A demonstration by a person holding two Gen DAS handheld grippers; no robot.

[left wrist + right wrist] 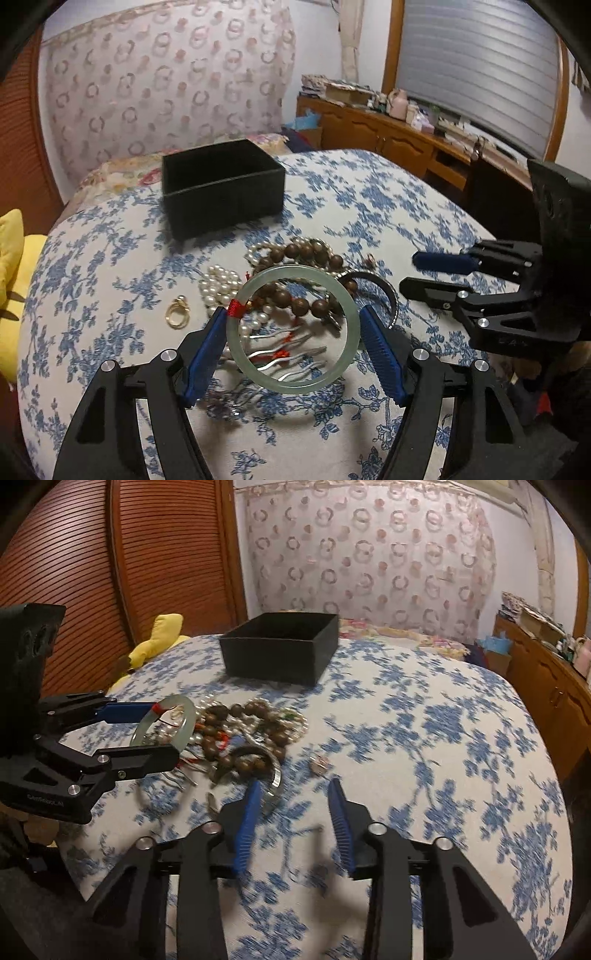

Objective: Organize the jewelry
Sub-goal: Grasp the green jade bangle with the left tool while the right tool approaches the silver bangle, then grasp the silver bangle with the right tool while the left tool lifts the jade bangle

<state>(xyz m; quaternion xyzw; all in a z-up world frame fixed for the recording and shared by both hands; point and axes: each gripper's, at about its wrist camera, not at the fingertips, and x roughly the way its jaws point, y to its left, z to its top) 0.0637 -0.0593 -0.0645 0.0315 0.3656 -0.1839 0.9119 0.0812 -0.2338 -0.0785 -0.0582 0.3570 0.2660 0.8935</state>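
Observation:
My left gripper (293, 345) is shut on a pale green jade bangle (258, 373) with a red thread wrap, held above the jewelry pile; it also shows in the right wrist view (164, 729). The pile holds brown wooden beads (299, 254), a pearl bracelet (218, 284), a gold ring (177, 315), silver hairpins (291, 354) and a dark bangle (388, 295). An open black box (221, 184) stands beyond the pile and shows in the right wrist view (280, 650). My right gripper (293, 814) is open and empty, right of the pile over the bed.
The blue floral bedspread (424, 738) covers the bed. A yellow plush toy (159, 638) lies at the left edge. A patterned curtain (369, 554) hangs behind. A wooden cabinet (388, 133) with clutter stands at the right. A small trinket (319, 764) lies apart.

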